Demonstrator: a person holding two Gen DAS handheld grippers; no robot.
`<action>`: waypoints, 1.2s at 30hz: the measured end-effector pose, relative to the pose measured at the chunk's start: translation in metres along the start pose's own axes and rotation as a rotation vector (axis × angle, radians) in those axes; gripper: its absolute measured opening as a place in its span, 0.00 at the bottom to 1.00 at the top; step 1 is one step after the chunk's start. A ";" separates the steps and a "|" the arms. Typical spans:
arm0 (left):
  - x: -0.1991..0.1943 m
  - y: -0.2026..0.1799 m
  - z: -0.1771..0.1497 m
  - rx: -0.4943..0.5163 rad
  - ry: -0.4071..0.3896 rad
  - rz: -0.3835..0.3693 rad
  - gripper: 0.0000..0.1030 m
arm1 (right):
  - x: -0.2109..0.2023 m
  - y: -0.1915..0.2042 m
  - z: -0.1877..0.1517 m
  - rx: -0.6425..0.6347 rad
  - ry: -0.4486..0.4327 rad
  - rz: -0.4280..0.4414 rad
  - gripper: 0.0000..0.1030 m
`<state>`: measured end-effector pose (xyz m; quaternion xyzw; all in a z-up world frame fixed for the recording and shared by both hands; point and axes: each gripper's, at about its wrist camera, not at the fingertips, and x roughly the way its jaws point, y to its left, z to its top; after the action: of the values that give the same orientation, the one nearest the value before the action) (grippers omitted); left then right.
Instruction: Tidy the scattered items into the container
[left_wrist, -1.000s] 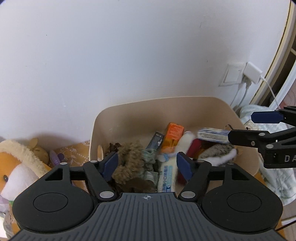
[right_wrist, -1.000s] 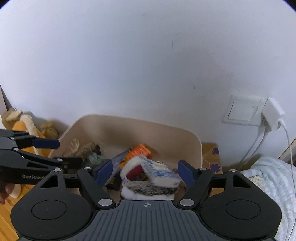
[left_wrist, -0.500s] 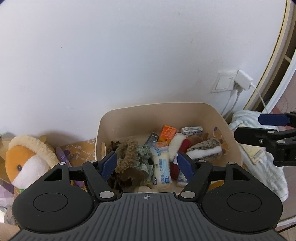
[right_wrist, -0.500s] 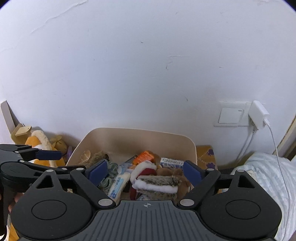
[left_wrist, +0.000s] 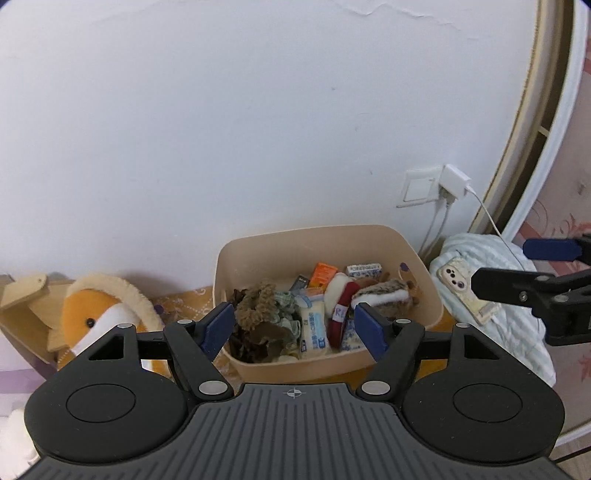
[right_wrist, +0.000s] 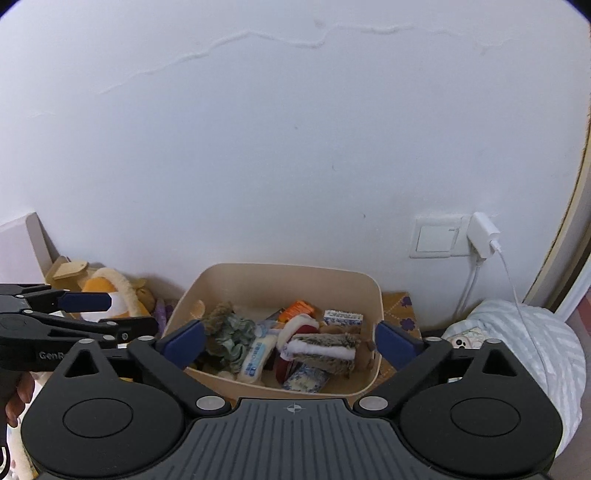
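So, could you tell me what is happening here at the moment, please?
A person is tidying loose items into a beige bin by the wall, with a hand-held gripper in each hand. The left gripper and right gripper are both open and empty; the right one's fingers have just been opening, with nothing between them. The bin already holds a furry brown-and-white toy, a white tube, an orange box and a green cloth. An orange plush and a phone lie outside it.
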<state>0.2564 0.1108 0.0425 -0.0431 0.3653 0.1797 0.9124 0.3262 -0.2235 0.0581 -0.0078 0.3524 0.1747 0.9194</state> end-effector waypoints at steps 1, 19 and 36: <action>-0.006 -0.001 -0.002 0.007 -0.003 -0.001 0.71 | -0.006 0.002 -0.002 0.000 -0.003 0.000 0.99; -0.118 -0.029 -0.053 0.177 -0.068 -0.012 0.76 | -0.098 0.036 -0.056 0.044 -0.020 -0.066 1.00; -0.178 -0.031 -0.109 0.173 0.038 -0.048 0.78 | -0.157 0.066 -0.117 0.086 0.084 -0.106 1.00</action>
<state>0.0775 0.0064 0.0822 0.0236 0.3953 0.1248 0.9097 0.1207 -0.2266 0.0791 0.0057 0.3968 0.1103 0.9112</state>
